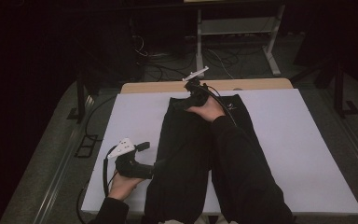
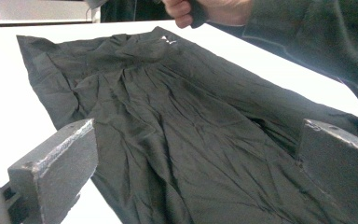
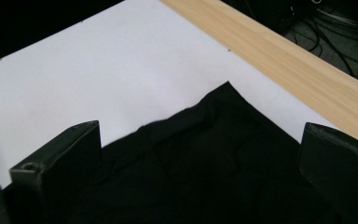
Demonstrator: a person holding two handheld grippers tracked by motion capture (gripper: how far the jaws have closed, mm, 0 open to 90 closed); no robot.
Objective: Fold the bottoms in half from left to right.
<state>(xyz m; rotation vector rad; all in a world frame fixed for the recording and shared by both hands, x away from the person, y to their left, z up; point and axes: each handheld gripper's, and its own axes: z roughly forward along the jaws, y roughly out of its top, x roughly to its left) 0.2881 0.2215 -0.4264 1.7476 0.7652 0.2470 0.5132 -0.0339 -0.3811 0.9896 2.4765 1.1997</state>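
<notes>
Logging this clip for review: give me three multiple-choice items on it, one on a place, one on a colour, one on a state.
1. Where does the right gripper sit?
A. Far end of the garment
B. Near left table corner
C. On the floor

2. What colour is the garment?
A. White
B. Black
C. Red

3. How do the left gripper's jaws stand?
A. Clamped on cloth
B. Wide apart
C. Folded away

Answers: 1 A, it is at the cloth's far edge by the wooden table edge; 2 B, dark cloth on the white sheet; 3 B, the left gripper view shows the gap.

Black trousers, small white logo; white table cover; pale wood table edge.
</notes>
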